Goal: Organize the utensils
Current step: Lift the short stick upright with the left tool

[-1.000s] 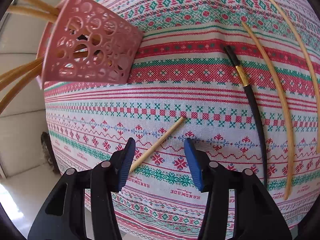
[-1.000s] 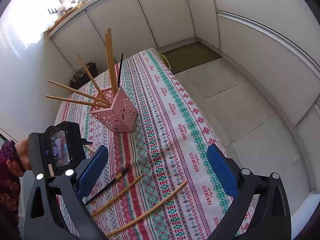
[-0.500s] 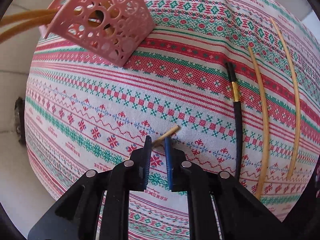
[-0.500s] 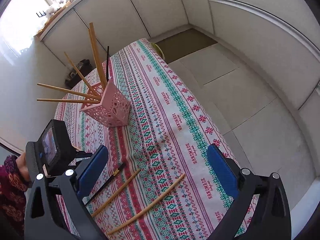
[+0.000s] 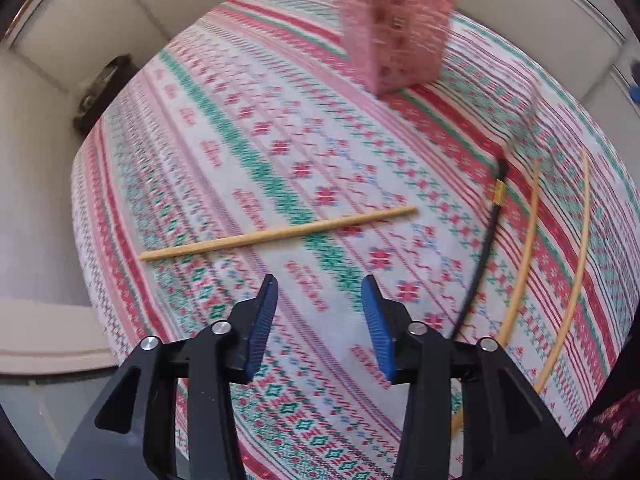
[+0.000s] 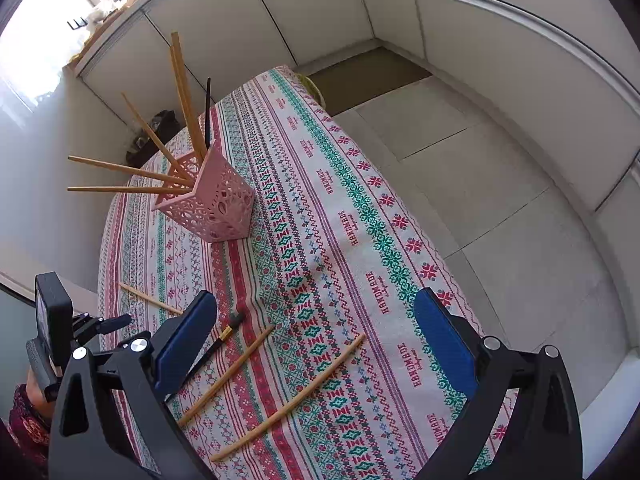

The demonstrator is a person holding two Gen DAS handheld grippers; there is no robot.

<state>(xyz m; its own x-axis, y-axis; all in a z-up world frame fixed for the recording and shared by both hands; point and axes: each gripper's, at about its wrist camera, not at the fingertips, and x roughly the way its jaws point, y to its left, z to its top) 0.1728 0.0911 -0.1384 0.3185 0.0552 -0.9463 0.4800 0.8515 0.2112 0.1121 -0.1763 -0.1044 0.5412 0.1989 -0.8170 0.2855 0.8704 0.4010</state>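
A pink perforated holder (image 5: 396,32) with several chopsticks stands at the far end of the patterned tablecloth (image 5: 248,128). One wooden chopstick (image 5: 280,234) lies flat just beyond my left gripper (image 5: 319,284). Its jaws are opening, and nothing is between them. To the right lie a black chopstick (image 5: 490,232) and two wooden ones (image 5: 524,248). My right gripper (image 6: 316,308) hangs wide open above the black chopstick (image 6: 218,340) and two wooden chopsticks (image 6: 228,372), holding nothing. The holder (image 6: 216,204) stands farther up the table in that view.
The table edge drops to a tiled floor (image 6: 500,208) on the right. White cabinets (image 6: 248,24) line the walls. A dark object (image 5: 102,88) sits on the floor beyond the table's left end. The left gripper's camera body (image 6: 52,320) shows at the lower left.
My left gripper closed on the tip of the near wooden chopstick, then opened, lifted and rolled. The chopstick now lies crosswise ahead of the jaws. The right gripper barely moved.
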